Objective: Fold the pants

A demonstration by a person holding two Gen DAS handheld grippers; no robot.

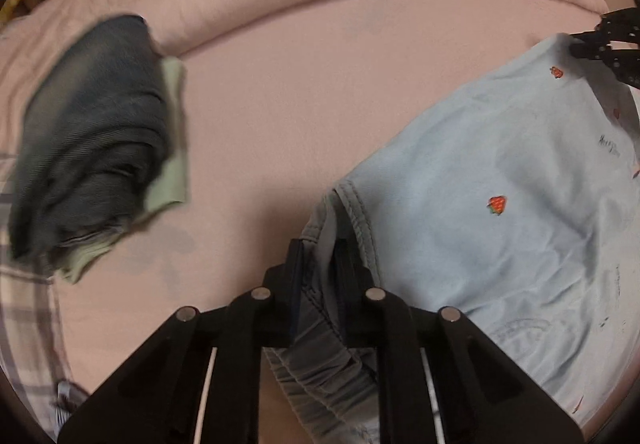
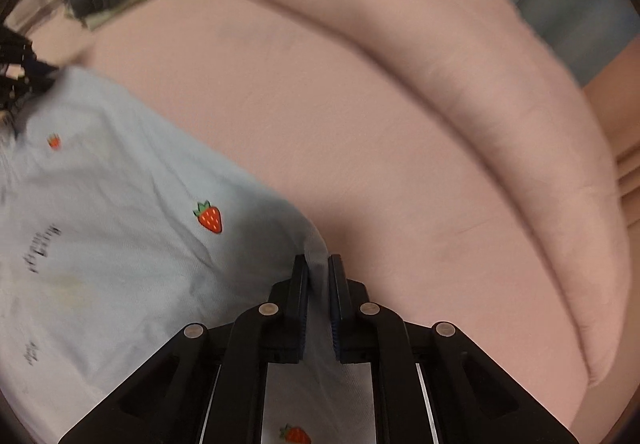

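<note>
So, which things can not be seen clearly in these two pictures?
- Light blue pants: the waistband end is hidden under the left gripper; in the right wrist view the left edge cuts them off.
- Black print on the pants: blurred, unreadable.
- Folded dark garment: motion blur, kind unclear.
- Right gripper: the cloth corner it pinches is covered by its own fingers.

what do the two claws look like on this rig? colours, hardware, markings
Both match: the left claw and right claw are matte black, built of angular linkage arms with round silver pivot pins at the joints. Flat fingers carry dark blue ribbed pads on their inner faces. Pale rails run back from the jaws. No cables, labels or sleeves in view.
</note>
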